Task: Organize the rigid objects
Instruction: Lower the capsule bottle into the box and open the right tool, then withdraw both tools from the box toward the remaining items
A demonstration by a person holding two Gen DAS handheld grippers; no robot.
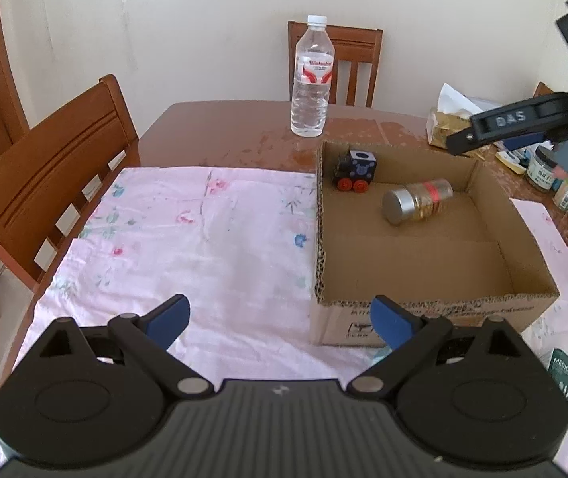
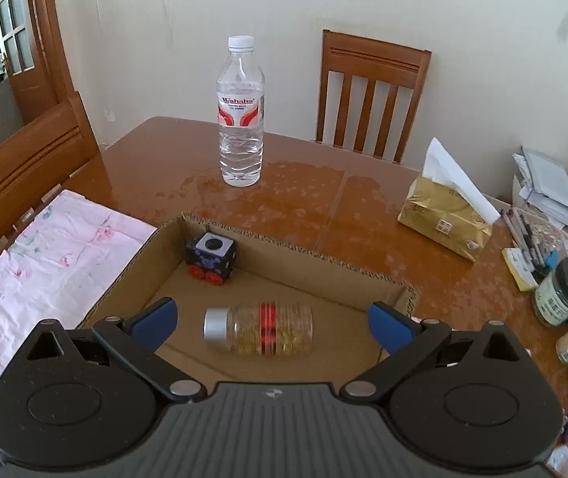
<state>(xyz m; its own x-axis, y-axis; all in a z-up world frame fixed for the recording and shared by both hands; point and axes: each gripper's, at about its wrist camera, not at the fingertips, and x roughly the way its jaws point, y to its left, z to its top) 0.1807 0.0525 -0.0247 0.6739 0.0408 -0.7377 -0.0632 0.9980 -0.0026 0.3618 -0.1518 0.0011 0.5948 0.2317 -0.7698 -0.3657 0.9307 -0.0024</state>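
Note:
An open cardboard box [image 1: 495, 298] [image 2: 315, 257] sits on the table. Inside lie a clear jar with a silver lid and red band [image 1: 417, 201] [image 2: 260, 328], on its side, and a small black toy train with red wheels [image 1: 355, 171] [image 2: 212, 259] at the far corner. A clear water bottle [image 1: 311, 79] [image 2: 241, 115] stands upright on the table beyond the box. My left gripper [image 1: 280, 322] is open and empty, above the pink cloth by the box's near left corner. My right gripper [image 2: 272, 324] is open and empty, hovering above the jar; its body shows in the left wrist view [image 1: 523, 119].
A pink floral cloth [image 1: 188, 239] covers the table's near left. A gold tissue pack [image 2: 443, 215], jars [image 2: 561, 294], pens and papers crowd the right side. Wooden chairs stand at the left [image 1: 44, 183] and far side [image 2: 371, 99].

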